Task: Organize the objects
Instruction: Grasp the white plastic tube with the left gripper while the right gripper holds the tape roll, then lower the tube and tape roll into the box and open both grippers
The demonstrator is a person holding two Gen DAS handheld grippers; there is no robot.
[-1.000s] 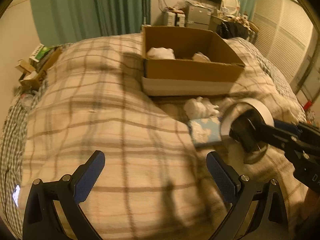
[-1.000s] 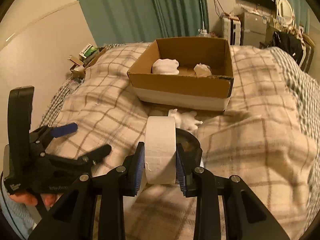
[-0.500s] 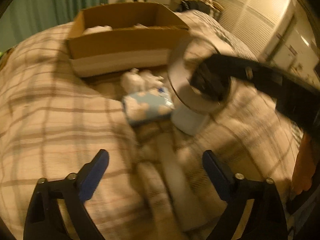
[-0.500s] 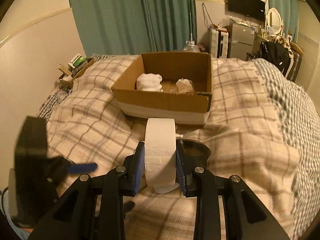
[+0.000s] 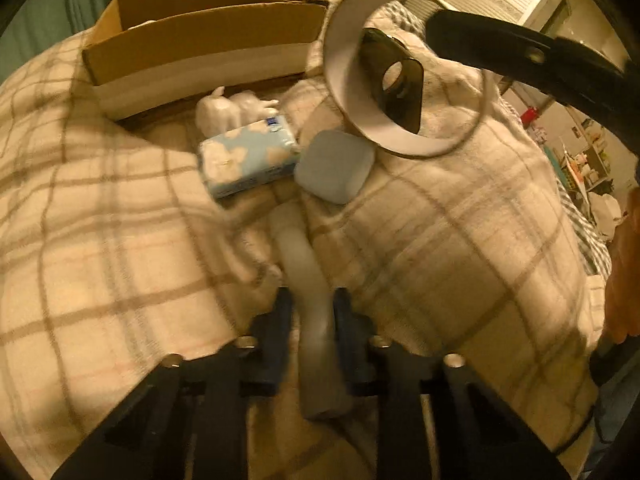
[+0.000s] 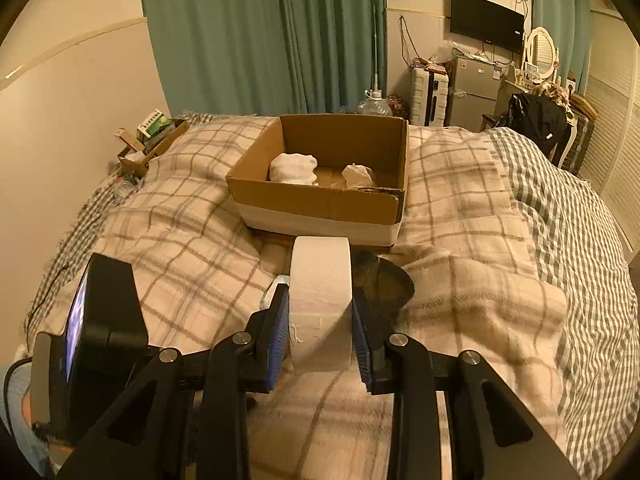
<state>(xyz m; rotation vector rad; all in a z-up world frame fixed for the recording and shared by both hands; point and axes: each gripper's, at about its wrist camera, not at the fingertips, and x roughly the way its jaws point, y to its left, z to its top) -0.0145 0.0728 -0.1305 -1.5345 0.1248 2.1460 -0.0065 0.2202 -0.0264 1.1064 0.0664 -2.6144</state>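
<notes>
1. The right gripper (image 6: 320, 332) pinches a tape roll (image 6: 320, 300) above the blanket (image 6: 460, 208), near the box (image 6: 320, 208).
2. The left gripper (image 5: 312, 320) is closing its jaws on a pale tube (image 5: 308, 280) lying on the blanket.

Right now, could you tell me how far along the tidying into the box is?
Partly done. Two white bundles already lie in the cardboard box. The right tool grips a tape roll; the left tool is closing around a pale tube. A tissue pack, blue pad and white glove remain on the blanket.
</notes>
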